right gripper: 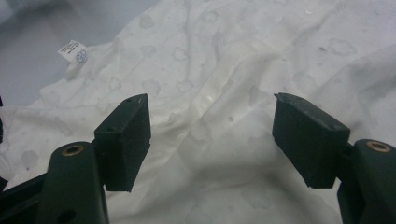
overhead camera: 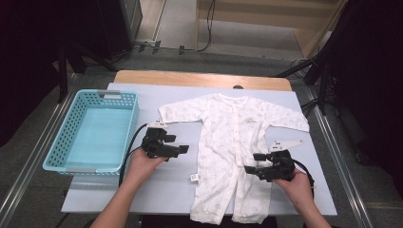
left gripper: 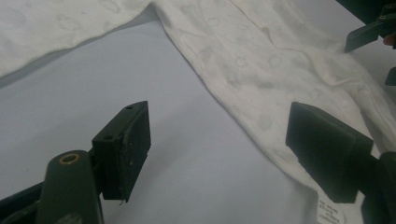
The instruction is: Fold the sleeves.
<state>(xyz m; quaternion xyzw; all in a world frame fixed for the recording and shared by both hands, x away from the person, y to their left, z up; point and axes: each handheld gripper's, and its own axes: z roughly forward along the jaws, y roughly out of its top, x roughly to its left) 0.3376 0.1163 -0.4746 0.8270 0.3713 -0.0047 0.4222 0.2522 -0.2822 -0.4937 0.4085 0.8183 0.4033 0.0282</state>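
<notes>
Left gripper (overhead camera: pixel 182 149) sits with its jaws apart, nothing between them, poised just off the garment's left edge. Right gripper (overhead camera: pixel 252 163) is spread wide too, hovering at the right leg, pads clear of the cloth. Between them lies the white printed cotton baby romper (overhead camera: pixel 233 142), flat at centre frame, long axis running top to bottom, collar toward the top, legs toward the bottom edge, on the pale blue-grey tabletop (overhead camera: pixel 166 194). Turquoise perforated plastic basket (overhead camera: pixel 62 142) waits at left.
</notes>
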